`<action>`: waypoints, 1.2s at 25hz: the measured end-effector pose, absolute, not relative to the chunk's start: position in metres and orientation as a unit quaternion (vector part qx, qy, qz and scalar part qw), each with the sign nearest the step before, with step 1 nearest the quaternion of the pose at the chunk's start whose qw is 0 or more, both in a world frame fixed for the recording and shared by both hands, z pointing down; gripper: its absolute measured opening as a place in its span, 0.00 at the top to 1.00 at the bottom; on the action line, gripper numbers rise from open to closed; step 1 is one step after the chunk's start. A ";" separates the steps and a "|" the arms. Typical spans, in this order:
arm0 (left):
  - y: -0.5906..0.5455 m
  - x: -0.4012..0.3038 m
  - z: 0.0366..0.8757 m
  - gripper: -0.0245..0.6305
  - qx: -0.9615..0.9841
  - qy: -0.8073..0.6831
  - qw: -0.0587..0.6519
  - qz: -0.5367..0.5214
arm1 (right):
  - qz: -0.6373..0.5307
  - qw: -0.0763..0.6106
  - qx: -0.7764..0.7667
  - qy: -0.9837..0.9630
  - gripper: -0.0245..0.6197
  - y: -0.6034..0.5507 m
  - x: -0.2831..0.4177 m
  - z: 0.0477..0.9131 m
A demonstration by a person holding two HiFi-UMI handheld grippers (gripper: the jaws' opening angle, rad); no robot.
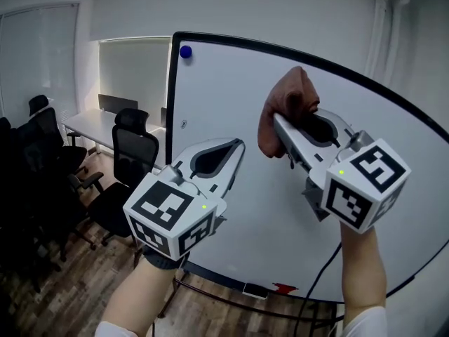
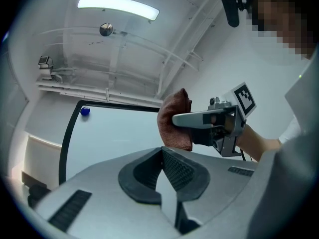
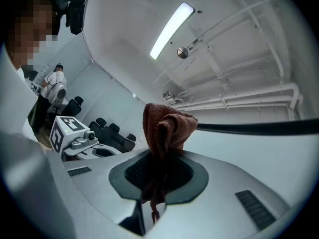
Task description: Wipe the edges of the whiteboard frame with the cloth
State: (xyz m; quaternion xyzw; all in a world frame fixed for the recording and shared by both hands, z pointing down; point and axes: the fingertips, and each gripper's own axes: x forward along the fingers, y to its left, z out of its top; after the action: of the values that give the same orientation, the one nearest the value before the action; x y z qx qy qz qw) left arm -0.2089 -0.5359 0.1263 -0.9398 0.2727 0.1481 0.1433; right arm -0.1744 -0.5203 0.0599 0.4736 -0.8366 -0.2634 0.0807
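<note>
The person's left hand (image 1: 165, 258) is holding the left gripper (image 1: 237, 149) low and toward the middle, with its jaws pressed together and nothing between them; the left gripper view is showing the ribbed pads meeting at the tip (image 2: 162, 152). The right gripper (image 1: 278, 120) is being held higher, and its jaws are clamping a reddish-brown cloth (image 1: 284, 107). In the right gripper view the cloth (image 3: 167, 128) is bunching up above the jaws (image 3: 159, 158) while a short tail is hanging below the pinch.

The cloth is sitting in front of the upper part of the whiteboard (image 1: 231, 97), just below its black frame (image 1: 170, 97) along the top edge; whether it is touching the board or the frame cannot be told. A blue magnet (image 1: 185, 51) is sticking to the board's top left corner, well apart from the cloth. A small red thing (image 1: 284, 287) is lying at the board's bottom edge.

Beyond the board on the left, black office chairs (image 1: 133, 146) are standing beside a long white table (image 1: 91, 126) on a wooden floor (image 1: 77, 286).
</note>
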 end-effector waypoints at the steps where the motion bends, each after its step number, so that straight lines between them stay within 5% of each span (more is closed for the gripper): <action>1: -0.529 -0.205 0.132 0.95 -0.940 0.273 0.147 0.143 | -0.260 0.076 0.470 -0.840 0.88 -0.514 -0.171 0.068; 15: -0.442 -0.148 0.237 0.95 -0.943 0.284 0.144 0.093 | -0.166 0.054 0.418 -0.891 0.88 -0.431 -0.109 0.215; 30: -0.389 -0.096 0.367 0.95 -0.948 0.308 0.027 0.077 | -0.063 0.078 0.424 -0.900 0.88 -0.375 -0.055 0.380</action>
State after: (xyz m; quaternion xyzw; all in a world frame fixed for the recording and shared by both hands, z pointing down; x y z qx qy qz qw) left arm -0.0963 -0.3892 0.3666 -0.9478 0.3083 0.0774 0.0274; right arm -0.0546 -0.3754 0.3804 0.4242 -0.9000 -0.0633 0.0776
